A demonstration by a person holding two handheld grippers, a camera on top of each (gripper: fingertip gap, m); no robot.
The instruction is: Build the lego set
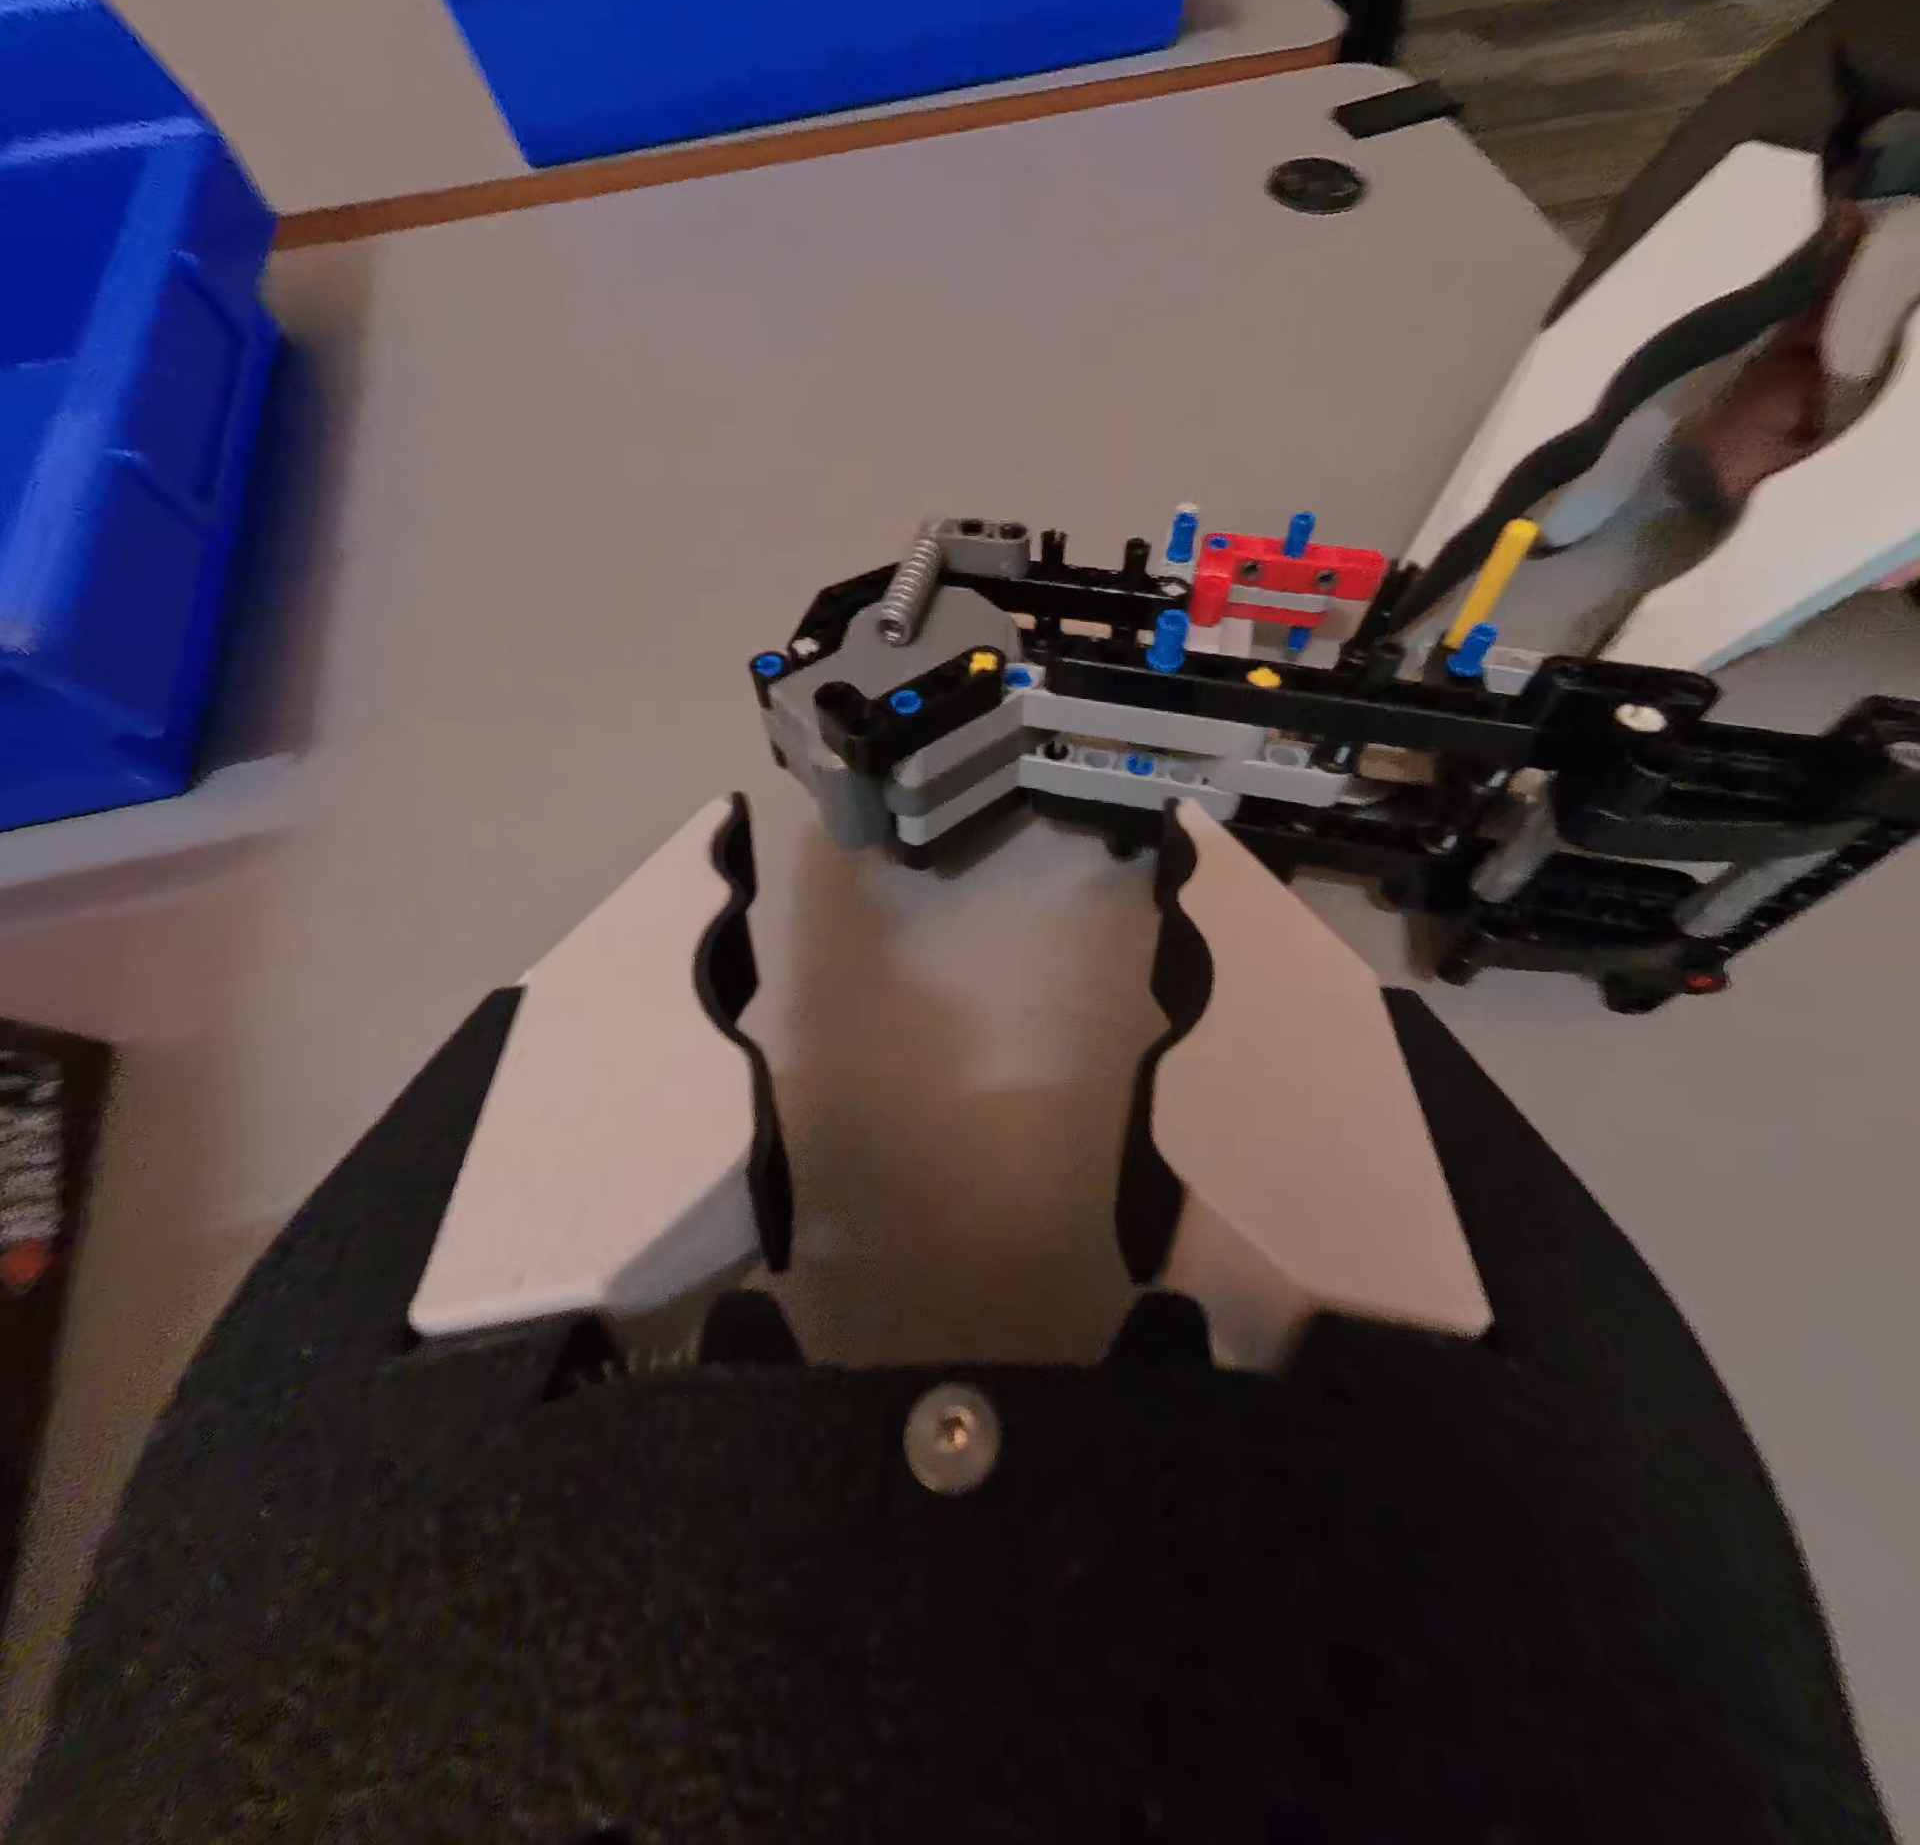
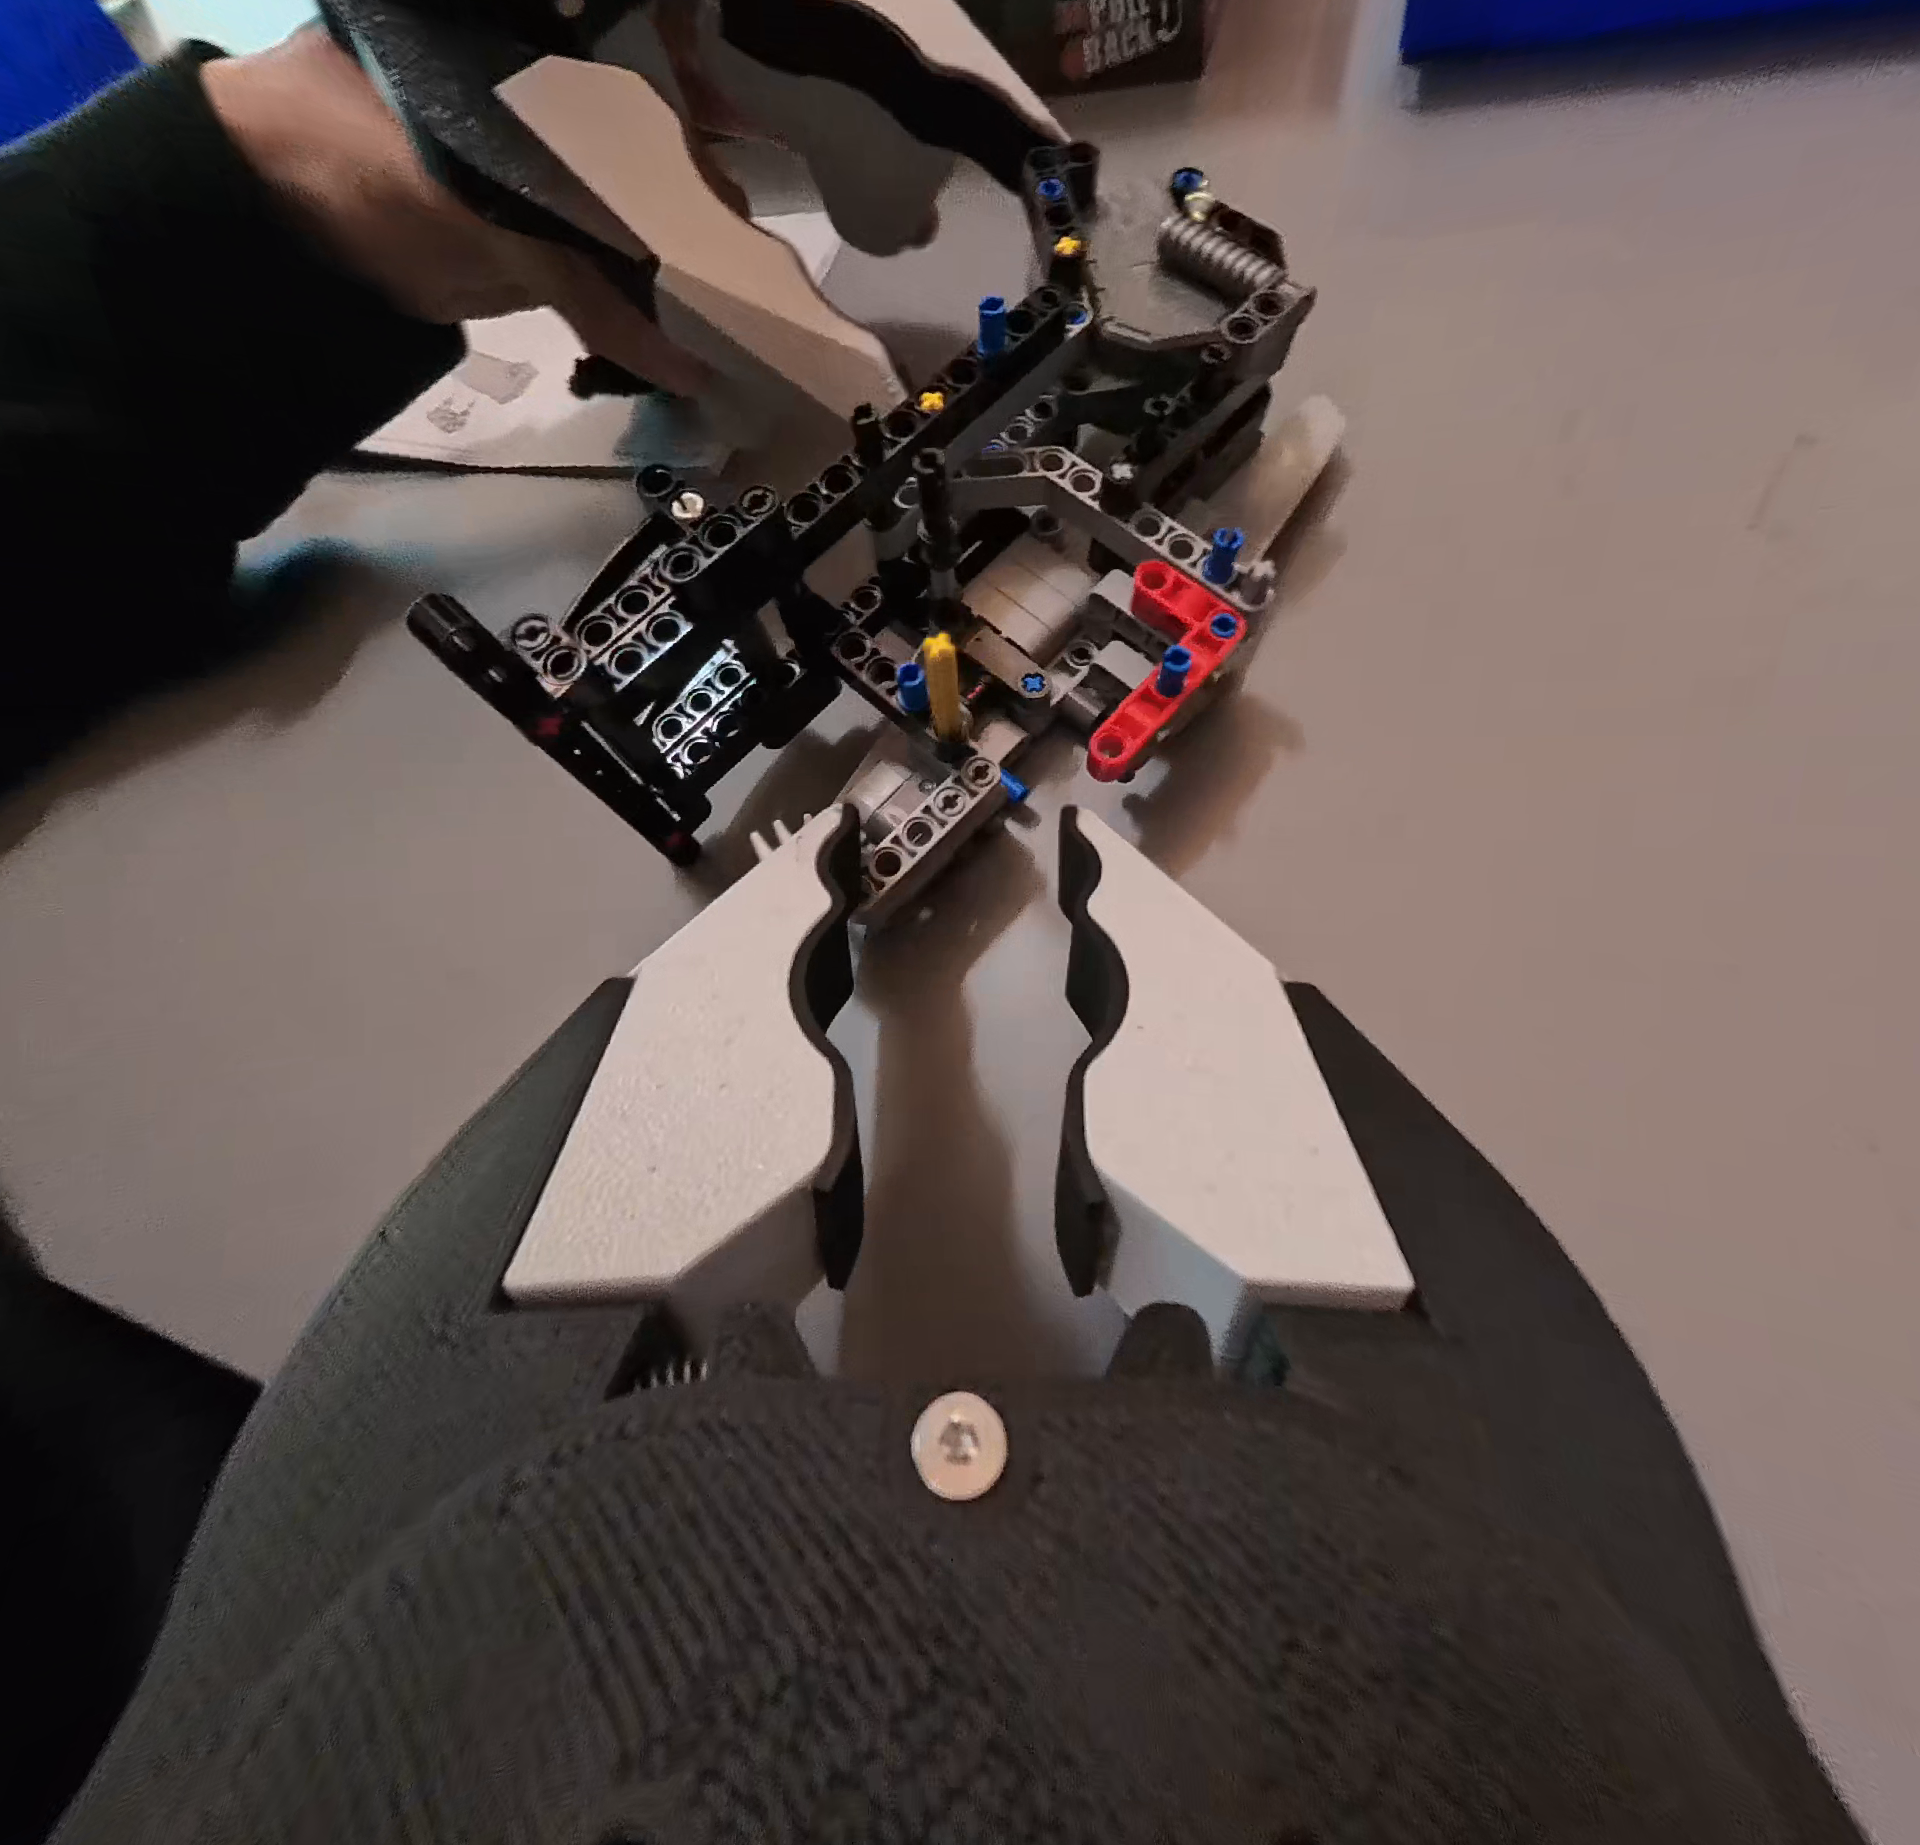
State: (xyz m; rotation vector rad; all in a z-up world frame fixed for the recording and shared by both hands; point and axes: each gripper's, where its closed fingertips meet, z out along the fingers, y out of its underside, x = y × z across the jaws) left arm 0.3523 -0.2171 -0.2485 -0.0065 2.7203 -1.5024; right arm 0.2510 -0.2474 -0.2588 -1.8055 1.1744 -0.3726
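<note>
Hovering: left gripper (image 1: 951, 829) hangs with jaws apart and nothing between them, just short of the model's grey end.
Right gripper (image 2: 951, 845): jaws apart, empty; its left fingertip (image 2: 831, 860) is just beside a grey beam at the model's near end.
Model (image 1: 1195, 694): a partly built black and grey lego frame lying on the grey table (image 1: 623, 496), with a red piece (image 1: 1283, 580), blue pins, a yellow axle (image 1: 1496, 574) and a metal spring (image 1: 914, 590).
Bins (image 1: 114, 445): blue, well to the left.
Box (image 2: 1122, 24): dark, printed, beyond the model.
Writing: present on the box, not reproduced.
</note>
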